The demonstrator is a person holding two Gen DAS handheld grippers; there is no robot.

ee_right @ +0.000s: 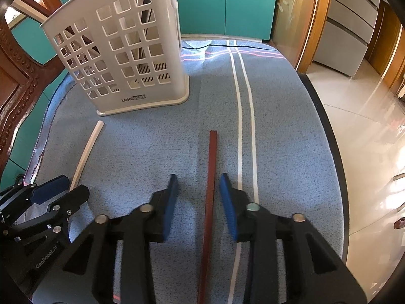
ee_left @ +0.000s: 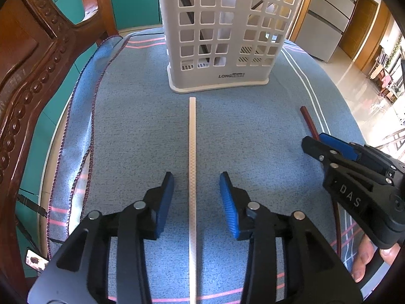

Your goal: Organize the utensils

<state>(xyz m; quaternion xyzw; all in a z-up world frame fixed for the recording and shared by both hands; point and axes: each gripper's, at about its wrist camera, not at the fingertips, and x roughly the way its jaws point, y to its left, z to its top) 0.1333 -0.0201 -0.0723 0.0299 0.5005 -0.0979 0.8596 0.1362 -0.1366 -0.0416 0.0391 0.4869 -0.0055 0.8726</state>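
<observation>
A: How many chopsticks are out on the desk?

B: Two. One white chopstick (ee_left: 192, 177) and one dark red chopstick (ee_right: 210, 190), both lying flat on the blue cloth (ee_left: 141, 116), well apart from each other and each pointing roughly toward the holder.

A: And holders?

B: One, a white plastic utensil holder (ee_left: 217, 76) with square holes in its walls. It stands upright at the far side of the cloth. The far end of the white chopstick lies just short of its base, not touching it. Something dark shows through the holes, but I cannot tell what it is.

A: Two grippers, then?

B: Yes, one in each hand. The left gripper (ee_left: 196, 197) sits over the white chopstick with its blue pads spread; the stick runs between them with a gap on both sides. The right gripper (ee_right: 198, 197) is the same over the dark red chopstick: the stick lies between the pads, nearer the right one, and neither pad presses on it.

A: Anything of the person?

B: Some fingers (ee_left: 364, 258) under the right gripper, at the edge of the left camera's view.

A: Anything else nearby?

B: One carved wooden chair (ee_left: 33, 58) at the left, and teal cabinets (ee_right: 227, 5) behind the desk.
</observation>
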